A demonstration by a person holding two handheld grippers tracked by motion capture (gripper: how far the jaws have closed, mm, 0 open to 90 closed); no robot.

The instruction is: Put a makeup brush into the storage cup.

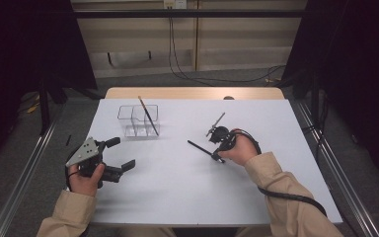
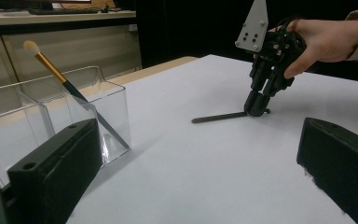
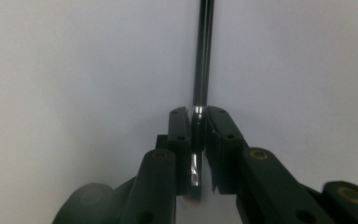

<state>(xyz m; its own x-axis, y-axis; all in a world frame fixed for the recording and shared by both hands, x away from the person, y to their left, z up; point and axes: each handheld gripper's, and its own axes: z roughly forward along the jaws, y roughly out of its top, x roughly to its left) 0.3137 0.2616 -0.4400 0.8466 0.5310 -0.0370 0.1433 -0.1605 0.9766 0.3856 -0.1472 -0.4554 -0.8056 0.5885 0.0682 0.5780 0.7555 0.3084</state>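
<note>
- Right gripper (image 1: 218,157): jaws closed on one end of a dark brush (image 3: 202,60) that lies flat on the white table (image 1: 187,192), right of centre and nearer the right edge than the left.
- Grip: the pads pinch the thin handle near its end; the long free part points away toward the table's middle.
- Left gripper (image 1: 118,154): jaws wide apart and empty, hovering near the left edge.
- Organiser (image 1: 139,121): clear, with compartments, toward the far left corner; a gold-handled brush (image 2: 60,78) leans in it, bristles up.
- Risk: the end grip probably lets the dark brush pivot or droop on lifting, and the smooth round handle may slip.
- Risk: a swinging free end could strike the organiser's wall or the leaning brush on the way in.
</note>
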